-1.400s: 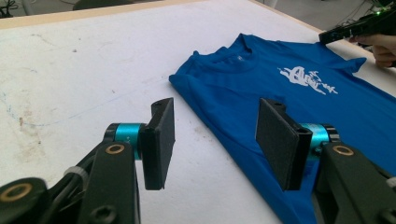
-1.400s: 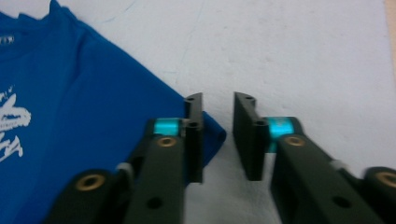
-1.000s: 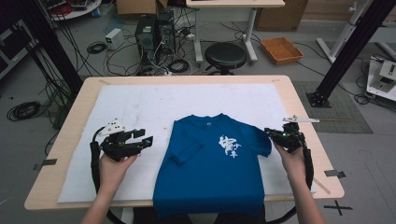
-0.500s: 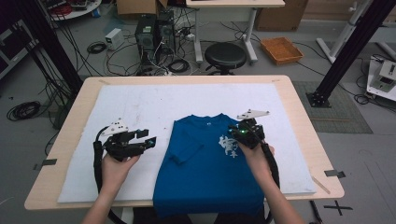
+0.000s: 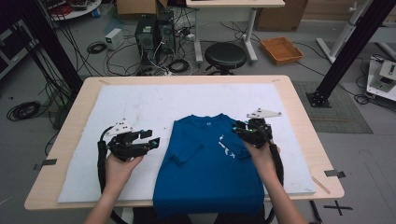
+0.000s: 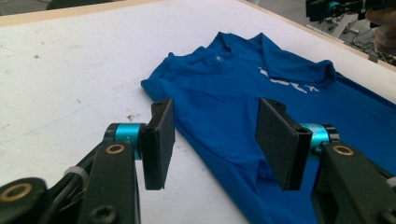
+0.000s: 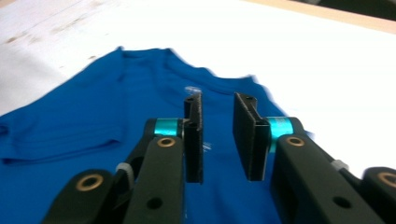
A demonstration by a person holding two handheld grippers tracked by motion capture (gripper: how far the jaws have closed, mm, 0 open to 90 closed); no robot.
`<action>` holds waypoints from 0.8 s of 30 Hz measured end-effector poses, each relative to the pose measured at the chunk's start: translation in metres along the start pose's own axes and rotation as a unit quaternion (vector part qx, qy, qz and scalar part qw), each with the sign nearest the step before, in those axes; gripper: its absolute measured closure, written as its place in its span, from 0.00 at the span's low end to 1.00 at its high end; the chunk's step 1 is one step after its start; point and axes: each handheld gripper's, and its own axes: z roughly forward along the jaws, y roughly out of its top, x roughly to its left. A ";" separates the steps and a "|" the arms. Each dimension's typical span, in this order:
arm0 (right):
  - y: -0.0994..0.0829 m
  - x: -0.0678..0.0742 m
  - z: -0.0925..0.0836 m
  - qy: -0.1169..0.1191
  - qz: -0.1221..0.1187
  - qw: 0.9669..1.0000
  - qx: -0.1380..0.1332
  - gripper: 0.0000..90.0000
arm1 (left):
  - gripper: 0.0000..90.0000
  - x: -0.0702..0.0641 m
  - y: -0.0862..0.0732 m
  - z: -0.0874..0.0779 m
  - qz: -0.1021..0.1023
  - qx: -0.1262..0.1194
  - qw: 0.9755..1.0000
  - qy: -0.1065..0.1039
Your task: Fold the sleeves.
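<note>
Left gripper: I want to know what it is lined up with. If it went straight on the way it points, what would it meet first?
Probably the blue T-shirt: the left gripper, jaws open, aims at its folded sleeve edge, though depth is unclear.

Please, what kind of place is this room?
Probably a robotics lab or workshop: cables lie across the floor, a computer tower stands behind the table, and black frame posts rise beside it.

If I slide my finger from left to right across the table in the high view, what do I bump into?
Left tongs → folded left sleeve → white print on the blue T-shirt → right tongs, over the shirt's right side → bare white mat.
</note>
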 end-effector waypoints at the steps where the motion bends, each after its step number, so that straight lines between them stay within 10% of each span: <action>1: -0.005 -0.005 -0.004 0.001 0.003 1.000 0.002 0.82 | 0.53 0.000 0.000 0.000 0.001 0.002 1.000 -0.001; 13: -0.063 0.000 -0.004 0.034 -0.035 0.994 0.094 0.93 | 0.53 -0.004 0.000 0.006 0.003 0.005 1.000 -0.005; 24: -0.040 -0.005 -0.024 0.047 -0.034 0.998 0.011 0.73 | 0.52 -0.006 0.008 0.011 0.008 -0.002 1.000 0.002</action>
